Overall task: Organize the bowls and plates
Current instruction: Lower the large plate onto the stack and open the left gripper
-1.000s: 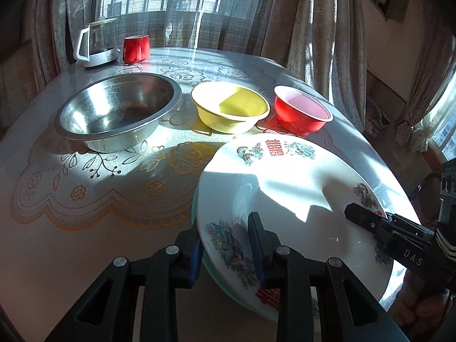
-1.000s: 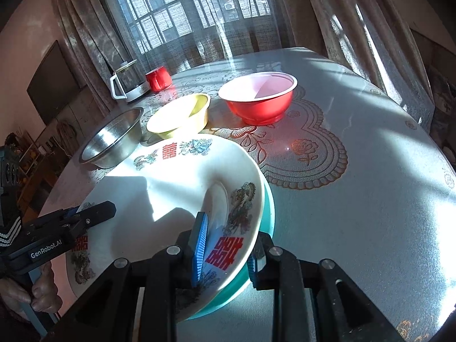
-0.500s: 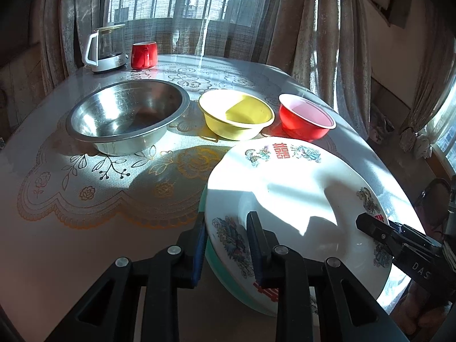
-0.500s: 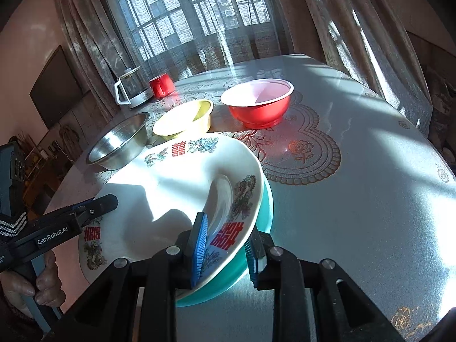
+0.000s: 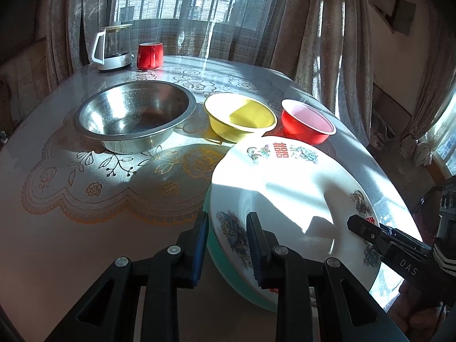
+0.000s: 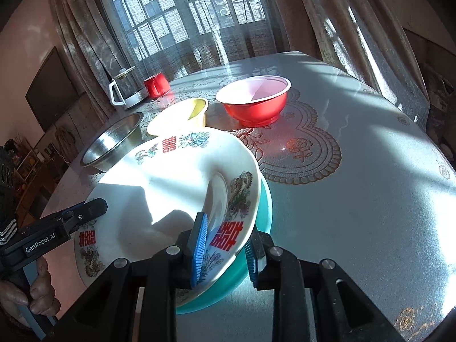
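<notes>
A white plate [image 5: 285, 193] with red characters and painted birds lies on top of a teal plate [image 5: 225, 270] at the near side of the table. My left gripper [image 5: 226, 245] is shut on the stack's left rim, one pad above and one below. Across the stack, my right gripper [image 6: 225, 245] is shut on the rim of the white plate [image 6: 159, 193] and the teal plate [image 6: 265, 205]. Behind the stack stand a steel bowl [image 5: 131, 142], a yellow bowl [image 5: 228, 132] and a red bowl [image 5: 299, 131], all empty.
A glass kettle [image 5: 111, 48] and a red mug [image 5: 149, 55] stand at the table's far end by the curtained window. The table's right edge [image 5: 384, 171] runs close to the stack. A person's hand [image 6: 37, 293] holds the left gripper's handle.
In the right wrist view the stack's far rim now covers part of the yellow bowl. Both grippers keep their hold on the rims.
</notes>
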A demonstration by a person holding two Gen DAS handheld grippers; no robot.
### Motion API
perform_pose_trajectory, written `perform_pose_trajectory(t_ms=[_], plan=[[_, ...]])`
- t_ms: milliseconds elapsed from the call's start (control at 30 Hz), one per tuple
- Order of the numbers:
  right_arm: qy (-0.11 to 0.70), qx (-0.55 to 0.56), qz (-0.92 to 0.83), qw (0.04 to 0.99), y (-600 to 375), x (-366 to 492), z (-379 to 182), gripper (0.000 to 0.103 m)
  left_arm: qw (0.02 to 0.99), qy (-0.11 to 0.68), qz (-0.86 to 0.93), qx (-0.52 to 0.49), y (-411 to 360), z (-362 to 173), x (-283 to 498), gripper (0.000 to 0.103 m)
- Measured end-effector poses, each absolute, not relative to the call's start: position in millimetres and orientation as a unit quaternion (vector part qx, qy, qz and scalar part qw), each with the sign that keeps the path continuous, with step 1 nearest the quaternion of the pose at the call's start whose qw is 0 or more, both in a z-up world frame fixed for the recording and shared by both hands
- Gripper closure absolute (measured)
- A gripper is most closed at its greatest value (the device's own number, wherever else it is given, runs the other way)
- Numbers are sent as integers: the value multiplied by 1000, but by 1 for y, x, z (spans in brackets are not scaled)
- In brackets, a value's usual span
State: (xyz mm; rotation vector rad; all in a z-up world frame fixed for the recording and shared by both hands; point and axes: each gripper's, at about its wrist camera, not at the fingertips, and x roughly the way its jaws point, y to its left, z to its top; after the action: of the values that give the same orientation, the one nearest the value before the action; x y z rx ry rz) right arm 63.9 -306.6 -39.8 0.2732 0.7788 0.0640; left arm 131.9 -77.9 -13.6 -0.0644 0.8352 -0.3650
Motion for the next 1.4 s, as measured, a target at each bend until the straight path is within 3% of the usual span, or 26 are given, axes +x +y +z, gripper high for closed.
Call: perform_pose_trajectory(t_ms=[833, 1067, 1400], plan=[[364, 135, -1, 921, -308, 42, -23, 76, 910, 387, -144, -35, -37, -1, 100, 75], [362, 129, -7, 923, -306, 43, -17, 71, 908, 394, -140, -45, -26, -7, 101, 75], [380, 95, 9, 920, -292, 48, -32, 75, 905, 400, -137, -49, -20, -12, 101, 75]])
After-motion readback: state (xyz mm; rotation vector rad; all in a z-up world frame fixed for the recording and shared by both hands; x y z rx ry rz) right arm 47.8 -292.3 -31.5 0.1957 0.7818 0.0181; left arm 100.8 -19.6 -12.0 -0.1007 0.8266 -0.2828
